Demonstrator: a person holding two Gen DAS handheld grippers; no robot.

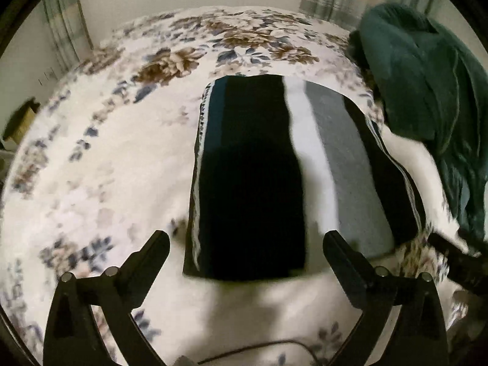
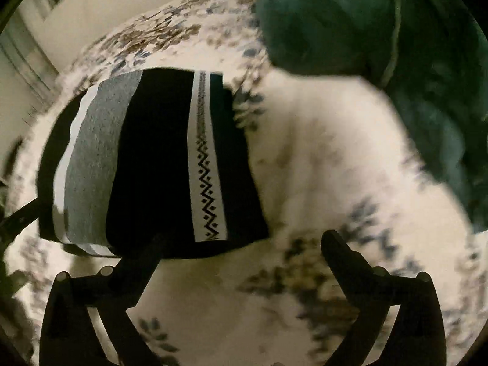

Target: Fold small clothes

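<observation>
floral bedspread (image 1: 91,158) filled frame; soft, could drag under cloth. green blanket (image 1: 427,91) upper right, snag risk. striped folded garment (image 1: 250,177) frame centre, could skew if nudged. left gripper (image 1: 247,244) spread wide, empty; right gripper (image 2: 244,244) likewise.

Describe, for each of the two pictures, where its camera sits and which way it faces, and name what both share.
Left wrist view: sits on the left gripper, facing forward and down at the folded black, grey and white striped garment; its open fingers show.
Right wrist view: sits on the right gripper, looking from the garment's right; its open fingers show.
Shared: the garment, floral bedspread and dark green blanket.
</observation>
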